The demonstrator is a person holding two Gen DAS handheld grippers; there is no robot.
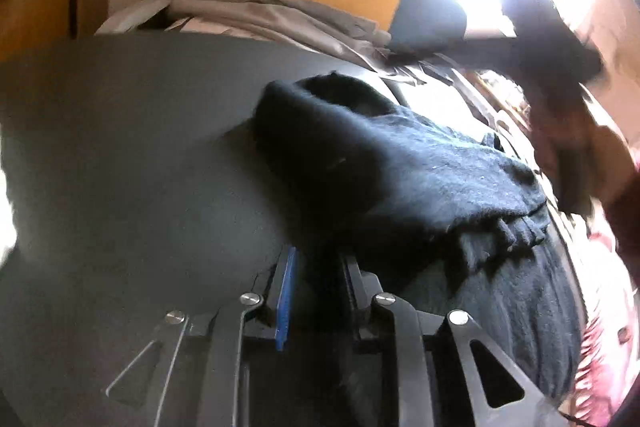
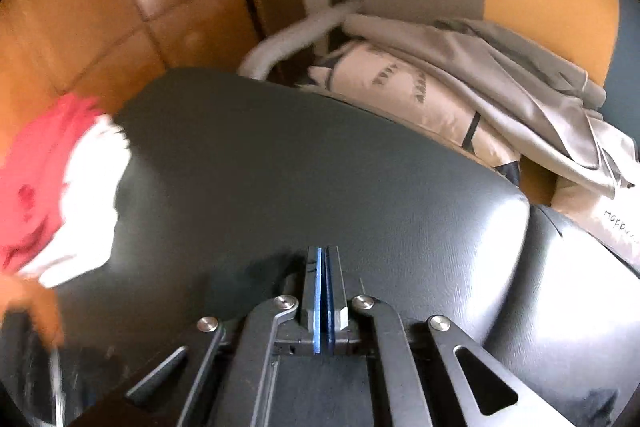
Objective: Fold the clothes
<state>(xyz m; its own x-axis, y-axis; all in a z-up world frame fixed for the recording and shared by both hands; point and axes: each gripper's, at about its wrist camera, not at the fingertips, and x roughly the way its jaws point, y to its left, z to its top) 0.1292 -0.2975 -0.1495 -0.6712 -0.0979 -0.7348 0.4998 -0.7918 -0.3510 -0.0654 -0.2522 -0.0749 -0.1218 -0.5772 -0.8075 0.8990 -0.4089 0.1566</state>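
Dark padded surface (leather-like) bears a black garment.

Fuzzy black garment; smooth, faintly glossy leather-like cushion.

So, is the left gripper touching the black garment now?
Touching. The left wrist view shows the black garment running down between the fingers of the left gripper, which close on it.

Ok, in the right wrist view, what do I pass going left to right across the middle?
Red and white cloth → dark grey cushion → pale patterned fabric → grey garment, heaped on the chair.
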